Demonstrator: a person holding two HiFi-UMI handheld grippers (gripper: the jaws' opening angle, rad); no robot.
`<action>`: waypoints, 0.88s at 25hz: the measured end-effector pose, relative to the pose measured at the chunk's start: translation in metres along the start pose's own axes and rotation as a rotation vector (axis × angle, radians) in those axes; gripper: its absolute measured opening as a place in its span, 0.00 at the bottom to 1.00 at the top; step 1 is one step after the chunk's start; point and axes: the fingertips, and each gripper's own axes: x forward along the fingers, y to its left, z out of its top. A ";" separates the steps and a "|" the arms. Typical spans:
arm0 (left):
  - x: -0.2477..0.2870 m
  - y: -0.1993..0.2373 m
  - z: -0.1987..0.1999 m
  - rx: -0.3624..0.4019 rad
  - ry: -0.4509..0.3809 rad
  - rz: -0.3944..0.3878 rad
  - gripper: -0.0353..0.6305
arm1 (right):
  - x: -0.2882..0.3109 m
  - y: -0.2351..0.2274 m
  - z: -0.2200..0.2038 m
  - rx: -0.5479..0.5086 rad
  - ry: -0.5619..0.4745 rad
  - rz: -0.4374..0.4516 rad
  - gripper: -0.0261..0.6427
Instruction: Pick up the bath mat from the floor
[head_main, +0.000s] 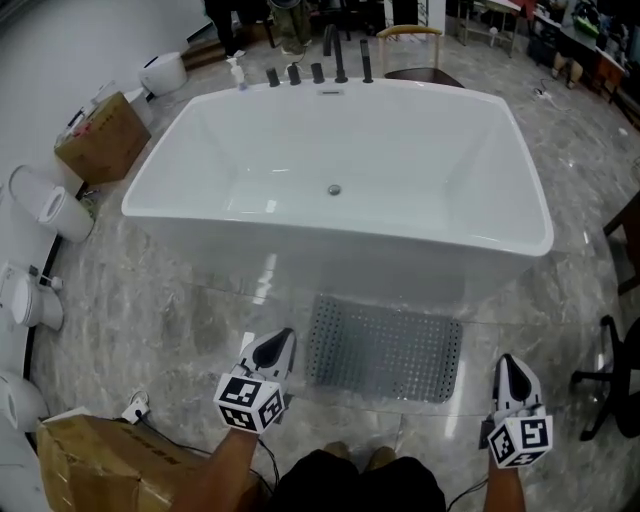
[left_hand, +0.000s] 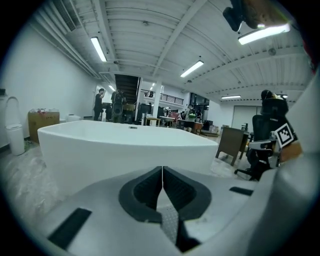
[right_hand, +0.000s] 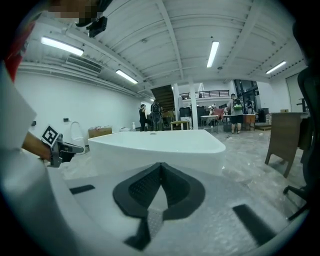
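Note:
The grey perforated bath mat (head_main: 385, 350) lies flat on the marble floor, right in front of the white bathtub (head_main: 340, 262). My left gripper (head_main: 283, 338) hovers just off the mat's left edge, jaws pressed together with nothing between them. My right gripper (head_main: 510, 362) is to the right of the mat's right edge, apart from it, also shut and empty. In the left gripper view the left gripper (left_hand: 162, 172) points at the tub wall (left_hand: 100, 150). In the right gripper view the right gripper (right_hand: 161, 167) faces the tub (right_hand: 160, 145) too.
Toilets (head_main: 45, 205) line the left wall. A cardboard box (head_main: 100, 135) sits at the tub's far left, another (head_main: 110, 460) by my left arm. A black office chair (head_main: 615, 380) stands at the right. Taps (head_main: 320, 70) are behind the tub, with people beyond.

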 end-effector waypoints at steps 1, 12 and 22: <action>0.007 0.004 -0.010 -0.004 0.006 0.003 0.07 | 0.006 -0.002 -0.010 0.004 0.004 -0.003 0.05; 0.077 0.037 -0.116 -0.004 0.054 0.024 0.07 | 0.058 -0.032 -0.128 0.035 0.054 -0.039 0.05; 0.135 0.065 -0.212 -0.005 0.124 0.023 0.07 | 0.105 -0.054 -0.239 0.052 0.124 -0.065 0.10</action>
